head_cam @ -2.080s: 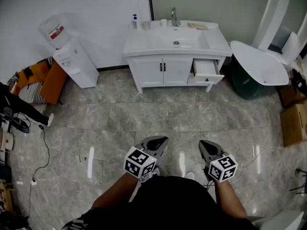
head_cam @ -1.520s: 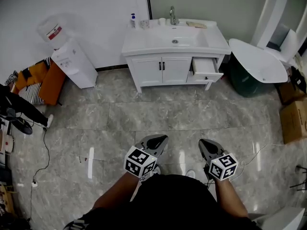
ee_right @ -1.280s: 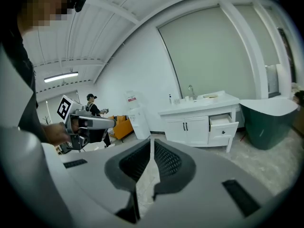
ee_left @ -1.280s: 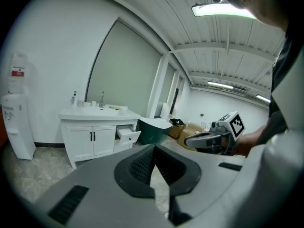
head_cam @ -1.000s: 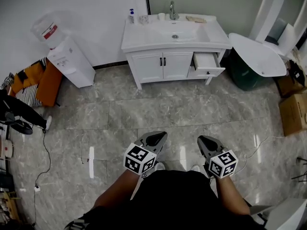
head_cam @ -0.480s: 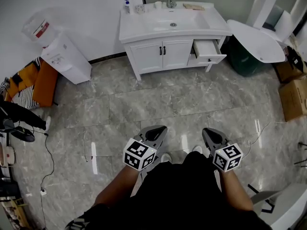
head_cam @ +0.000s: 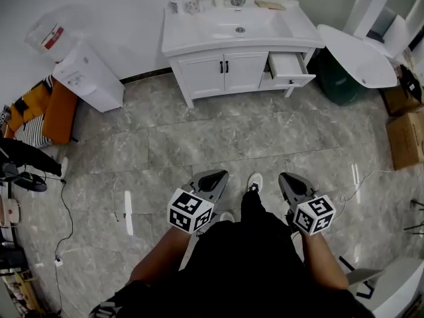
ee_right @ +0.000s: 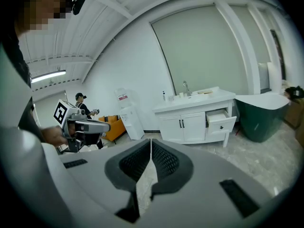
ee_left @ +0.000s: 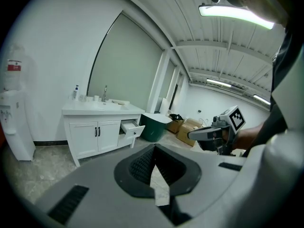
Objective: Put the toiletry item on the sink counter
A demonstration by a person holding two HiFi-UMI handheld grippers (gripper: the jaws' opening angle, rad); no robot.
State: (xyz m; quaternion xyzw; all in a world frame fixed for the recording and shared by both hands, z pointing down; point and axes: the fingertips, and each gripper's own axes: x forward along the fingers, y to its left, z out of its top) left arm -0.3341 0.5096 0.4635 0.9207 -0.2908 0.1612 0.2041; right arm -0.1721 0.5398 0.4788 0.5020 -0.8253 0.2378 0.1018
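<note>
The white sink counter (head_cam: 199,40) stands at the far wall, with a blue-capped bottle (head_cam: 173,0) and small cups (head_cam: 193,6) at its back left. Its right drawer (head_cam: 289,68) is pulled out; what lies inside I cannot make out. Both grippers are held low over the grey tile floor, well short of the vanity. My left gripper (head_cam: 211,181) is shut with nothing between its jaws (ee_left: 155,146). My right gripper (head_cam: 291,183) is likewise shut and empty (ee_right: 150,140). Each gripper view shows the vanity (ee_left: 102,110) (ee_right: 194,106) ahead.
A water dispenser (head_cam: 83,78) stands left of the vanity, with orange cushions (head_cam: 53,111) beyond it. A green tub (head_cam: 348,65) under a white top sits to the right, with cardboard boxes (head_cam: 405,148) nearby. A cable (head_cam: 66,197) runs over the floor. A white shoe (head_cam: 254,181) shows between the grippers.
The person has walked on: the vanity has slid toward the top of the head view, and a shoe now steps out between the grippers. Both grippers stayed shut and empty.
</note>
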